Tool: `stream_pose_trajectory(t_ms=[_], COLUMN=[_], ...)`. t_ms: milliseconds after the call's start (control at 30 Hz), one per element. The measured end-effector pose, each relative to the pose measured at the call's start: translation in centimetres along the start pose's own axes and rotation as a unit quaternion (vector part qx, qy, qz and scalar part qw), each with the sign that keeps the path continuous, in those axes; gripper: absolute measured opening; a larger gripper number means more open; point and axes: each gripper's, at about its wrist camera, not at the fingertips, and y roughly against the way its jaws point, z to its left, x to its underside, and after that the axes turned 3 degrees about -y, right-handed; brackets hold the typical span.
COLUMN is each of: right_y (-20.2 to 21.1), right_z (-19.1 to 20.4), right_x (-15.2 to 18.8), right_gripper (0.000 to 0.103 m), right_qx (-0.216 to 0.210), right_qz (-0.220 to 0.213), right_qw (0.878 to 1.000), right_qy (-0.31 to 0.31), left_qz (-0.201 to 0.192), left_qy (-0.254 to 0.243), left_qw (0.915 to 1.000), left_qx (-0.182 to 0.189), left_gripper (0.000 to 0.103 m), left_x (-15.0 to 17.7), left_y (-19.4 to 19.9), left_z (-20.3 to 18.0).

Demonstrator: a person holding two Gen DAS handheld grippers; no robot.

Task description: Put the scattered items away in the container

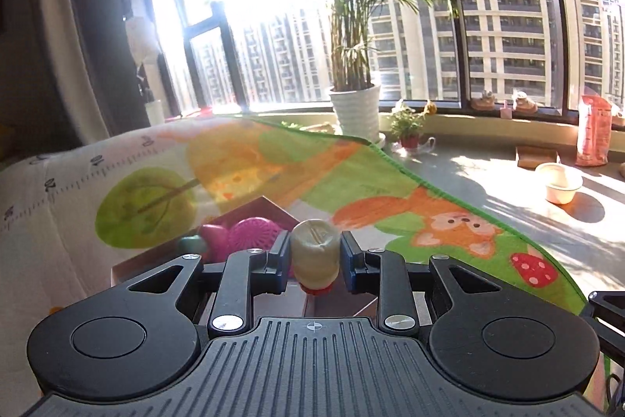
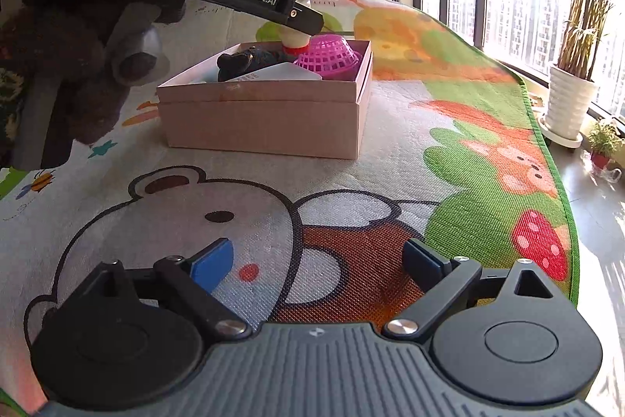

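My left gripper (image 1: 314, 256) is shut on a small cream bottle (image 1: 314, 251), held with its red cap pointing down. The right wrist view shows this left gripper (image 2: 300, 16) holding the bottle (image 2: 293, 36) just above the far side of an open pinkish cardboard box (image 2: 265, 120). Inside the box lie a pink mesh basket (image 2: 328, 55), a dark toy (image 2: 242, 61) and a white card (image 2: 281, 73). The box (image 1: 273, 206) and pink basket (image 1: 254, 233) also show behind the left fingers. My right gripper (image 2: 318, 253) hovers low over the cartoon mat (image 2: 351, 143), open with nothing between its fingers.
The mat's green edge (image 2: 547, 151) ends at a tiled floor on the right. A white plant pot (image 2: 570, 104) and small potted plant (image 2: 603, 143) stand there by the windows. A white bowl (image 1: 558, 182) sits on the floor. A dark fuzzy sleeve (image 2: 58, 65) fills the left.
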Motion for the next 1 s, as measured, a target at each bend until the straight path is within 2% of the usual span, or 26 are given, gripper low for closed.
stream_pose_trajectory(t_ms=[100,167,200,300,367,433,500,600,700,733,767,867,1000], right_y=[0.0,-0.1,-0.1,-0.3,-0.4,-0.4,-0.5,-0.6,-0.9,-1.2,-1.6,-3.7,-7.9], right_z=[-0.1,-0.1,-0.1,-0.2,-0.1,-0.1,-0.1,-0.1,-0.5,-0.8,-1.3,-2.8,-3.8], right_x=[-0.2,-0.4,-0.5,-0.8,-1.2,-1.6,-2.2,-3.7,-6.5,-7.5,-8.6,-11.6,-13.5], right_gripper=[0.094,0.094,0.094,0.094,0.094,0.094,0.094,0.094,0.077,0.066,0.061,0.056,0.054], right_qx=[0.0,0.001,0.001,0.002,-0.005,-0.014,-0.025,-0.038,-0.028,-0.024,-0.022,-0.016,0.002], right_qz=[0.004,0.006,0.006,0.004,0.003,0.002,0.001,-0.01,-0.04,-0.046,-0.05,-0.055,-0.024], right_qw=[1.0,1.0,1.0,1.0,1.0,1.0,1.0,0.999,0.998,0.998,0.997,0.994,0.994], right_qy=[0.008,0.01,0.011,0.011,0.006,-0.002,-0.012,-0.021,-0.024,-0.032,-0.047,-0.096,-0.107], left_qz=[0.009,0.014,0.015,0.011,0.007,0.006,0.016,0.04,0.058,0.063,0.066,0.07,0.066], left_qy=[0.015,0.022,0.023,0.026,0.025,0.028,0.042,0.078,0.113,0.124,0.133,0.147,0.154], left_qw=[0.9997,0.9995,0.9995,0.9996,0.999,0.997,0.9948,0.991,0.9869,0.9856,0.9847,0.9837,0.9843], left_qx=[0.016,0.018,0.014,-0.005,-0.035,-0.072,-0.091,-0.101,-0.1,-0.096,-0.091,-0.075,-0.056], left_gripper=[0.039,0.048,0.049,0.062,0.085,0.095,0.095,0.095,0.095,0.095,0.095,0.095,0.095], left_x=[0.2,0.8,1.1,2.0,2.7,3.8,5.0,7.2,9.4,10.0,10.4,11.0,10.9], left_y=[-1.5,-1.9,-1.8,-0.1,1.7,3.6,5.0,6.6,7.4,7.4,7.3,6.6,5.8], left_z=[0.3,0.7,0.9,2.1,2.9,3.9,5.1,6.8,7.8,8.0,8.0,8.0,7.6])
